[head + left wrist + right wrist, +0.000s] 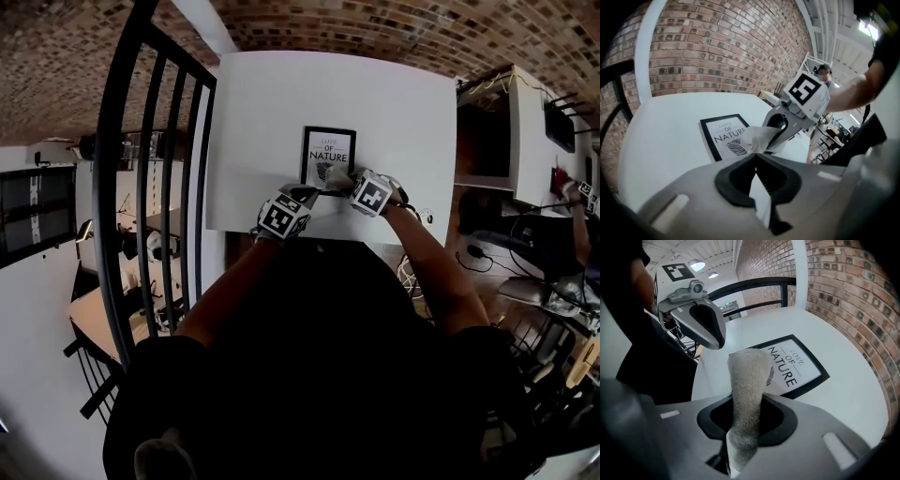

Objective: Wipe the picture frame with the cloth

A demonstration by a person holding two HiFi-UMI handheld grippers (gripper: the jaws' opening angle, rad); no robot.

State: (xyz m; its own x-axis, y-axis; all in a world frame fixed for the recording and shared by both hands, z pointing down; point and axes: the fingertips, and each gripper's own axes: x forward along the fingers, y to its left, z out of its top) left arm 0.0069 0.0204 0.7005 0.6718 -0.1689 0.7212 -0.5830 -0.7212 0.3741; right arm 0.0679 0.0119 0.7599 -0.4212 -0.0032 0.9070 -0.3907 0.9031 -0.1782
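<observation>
My right tool (746,401) pinched the cloth (747,380) at the picture frame's (794,366) near edge on the desk (272,122). My left tool (757,161), pressed together and empty, waited beside the frame. Most of the wiping seemingly remained.

The cloth (746,394) is seen as rough, nubbly fabric. The picture frame (328,155) is edged in smooth black, with matt white paper inside. The table (253,112) is finished smooth, matt white. At its 12 o'clock, rough brick is shown on the wall (375,23).
</observation>
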